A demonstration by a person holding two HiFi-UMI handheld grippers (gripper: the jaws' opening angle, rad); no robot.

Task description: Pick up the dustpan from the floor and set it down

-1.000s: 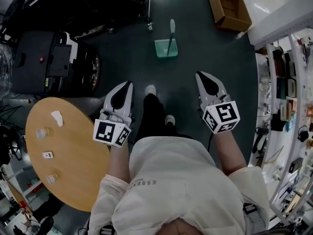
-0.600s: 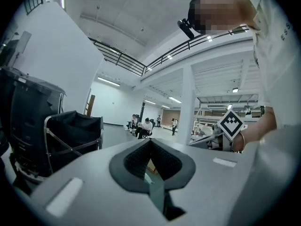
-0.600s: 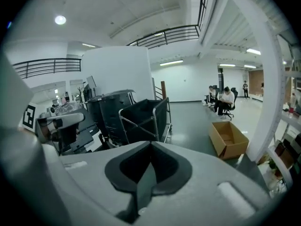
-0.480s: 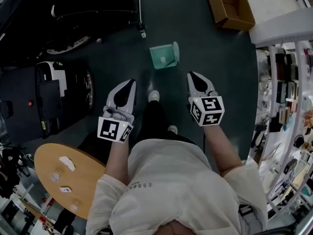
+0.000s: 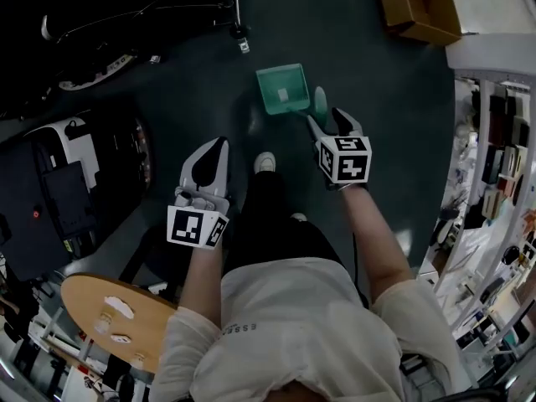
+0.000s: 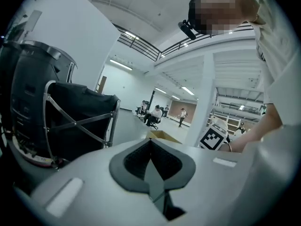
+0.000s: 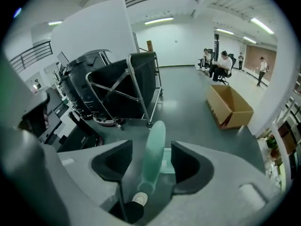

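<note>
A green dustpan [image 5: 282,89] stands on the dark floor, and its handle [image 5: 319,102] rises toward me. My right gripper [image 5: 326,117] points steeply down at that handle. In the right gripper view the handle [image 7: 153,152] runs up between the jaws of the right gripper [image 7: 151,147], with a gap on each side. Those jaws are opening and the pads do not press on it. My left gripper [image 5: 218,145] hangs to the left of my leg, away from the dustpan. Its jaws meet, the left gripper [image 6: 150,147] being shut with nothing in it.
A cardboard box [image 5: 419,7] lies open on the floor at the far right. A black fabric cart on a metal frame [image 7: 127,86] stands behind the dustpan. Dark machines [image 5: 59,191] stand to the left, a round wooden table [image 5: 117,321] nearer left, shelves [image 5: 494,141] right.
I have walked toward the dustpan. The right gripper went forward and down to the handle and its jaws spread apart. The left gripper came along, still shut.
</note>
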